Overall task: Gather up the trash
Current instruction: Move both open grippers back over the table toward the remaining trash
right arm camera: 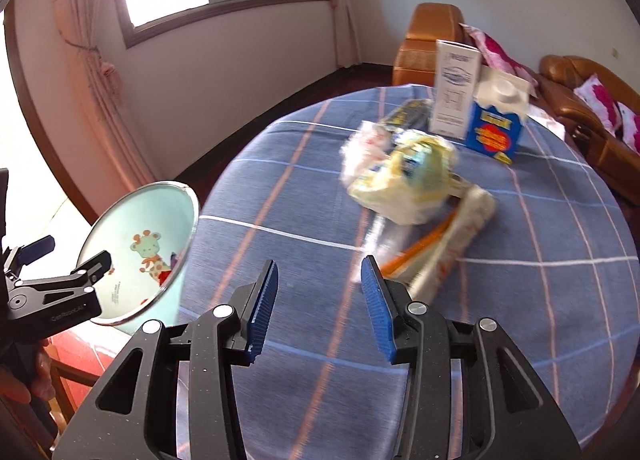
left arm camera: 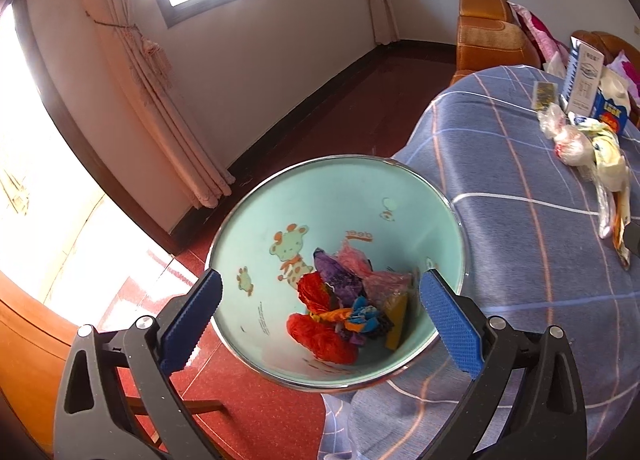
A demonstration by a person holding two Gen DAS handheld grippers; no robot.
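Trash on the bench [right arm camera: 440,320], bin [left arm camera: 280,211] beside it.
The bin's mint wall reads "deer"; wrappers [left arm camera: 340,312] lie inside. The blue carton [right arm camera: 494,131] reads "Look". The left tongs [left arm camera: 320,316] gape wide and empty over the bin; the right tongs [right arm camera: 320,300], half-open and empty, tilt down near crumpled bags [right arm camera: 400,179].

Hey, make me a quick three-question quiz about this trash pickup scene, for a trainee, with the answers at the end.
1. True or false: the left tongs grip a wrapper.
2. Where does the trash bin stand? A) on the tablecloth B) beside the table, off its edge C) on the sofa
3. Fill in: the tall white carton stands next to a ____ carton.

Key
1. False: they are open and empty over the bin.
2. B
3. Blue
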